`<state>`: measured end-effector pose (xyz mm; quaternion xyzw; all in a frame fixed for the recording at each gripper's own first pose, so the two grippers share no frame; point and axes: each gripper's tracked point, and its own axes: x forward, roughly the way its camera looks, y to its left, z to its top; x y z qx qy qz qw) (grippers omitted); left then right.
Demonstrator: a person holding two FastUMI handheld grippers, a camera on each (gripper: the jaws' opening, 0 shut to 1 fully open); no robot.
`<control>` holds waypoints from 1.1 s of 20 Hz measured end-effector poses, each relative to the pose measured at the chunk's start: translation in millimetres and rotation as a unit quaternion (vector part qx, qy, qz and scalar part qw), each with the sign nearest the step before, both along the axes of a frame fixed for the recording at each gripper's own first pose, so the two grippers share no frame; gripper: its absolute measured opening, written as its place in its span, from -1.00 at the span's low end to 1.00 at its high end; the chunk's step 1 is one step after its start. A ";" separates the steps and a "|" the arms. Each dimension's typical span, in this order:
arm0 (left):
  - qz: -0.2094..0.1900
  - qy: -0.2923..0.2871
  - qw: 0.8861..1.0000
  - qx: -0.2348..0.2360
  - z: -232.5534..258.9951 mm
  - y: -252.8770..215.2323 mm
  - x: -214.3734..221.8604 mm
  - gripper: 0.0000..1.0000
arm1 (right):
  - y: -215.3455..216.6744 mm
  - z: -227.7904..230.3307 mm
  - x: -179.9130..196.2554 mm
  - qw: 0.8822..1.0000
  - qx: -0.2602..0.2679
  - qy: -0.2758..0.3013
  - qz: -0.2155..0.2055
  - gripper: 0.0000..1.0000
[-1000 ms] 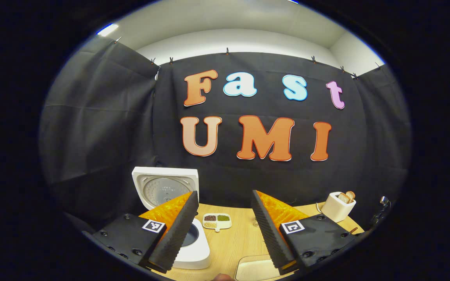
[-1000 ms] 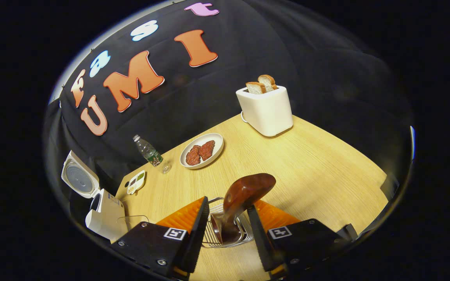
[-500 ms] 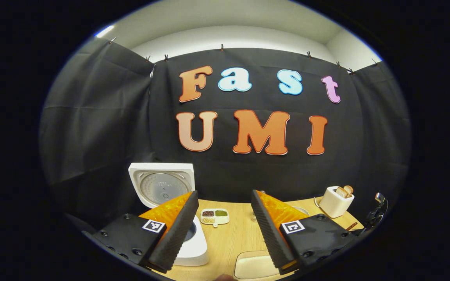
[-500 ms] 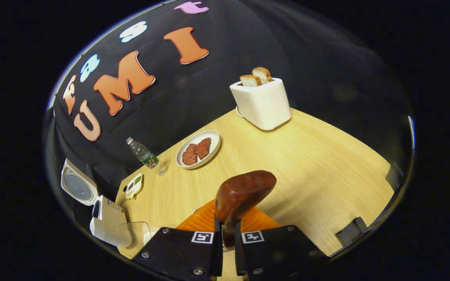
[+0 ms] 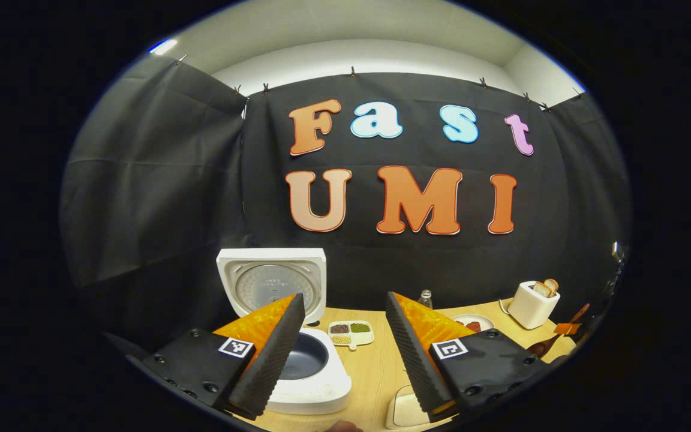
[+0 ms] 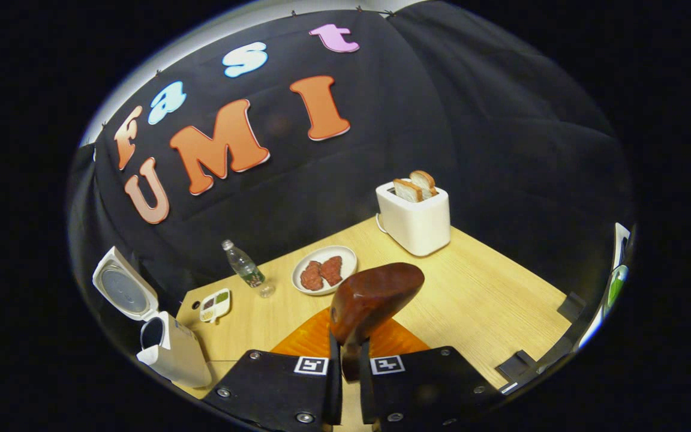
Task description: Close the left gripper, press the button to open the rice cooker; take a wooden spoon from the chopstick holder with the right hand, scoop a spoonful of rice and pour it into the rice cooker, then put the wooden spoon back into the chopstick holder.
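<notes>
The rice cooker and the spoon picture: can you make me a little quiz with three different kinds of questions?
1. True or false: the lid of the white rice cooker stands open.
2. What does the right gripper hold? A) the clear plastic bottle B) the dark brown wooden spoon C) a slice of bread
3. Fill in: the two slices of bread stick up out of the white ____.

Key:
1. True; the lid is tipped up behind the dark inner pot.
2. B; both fingers press on the spoon's handle.
3. toaster
</notes>
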<state>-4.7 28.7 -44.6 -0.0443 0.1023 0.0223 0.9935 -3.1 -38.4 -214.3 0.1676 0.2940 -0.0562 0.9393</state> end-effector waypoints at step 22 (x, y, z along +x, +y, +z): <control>0.116 0.037 0.993 -0.005 -42.3 140.4 -35.2 0.93 | 179.2 -76.1 -37.8 0.940 -0.257 -0.011 0.223 -0.77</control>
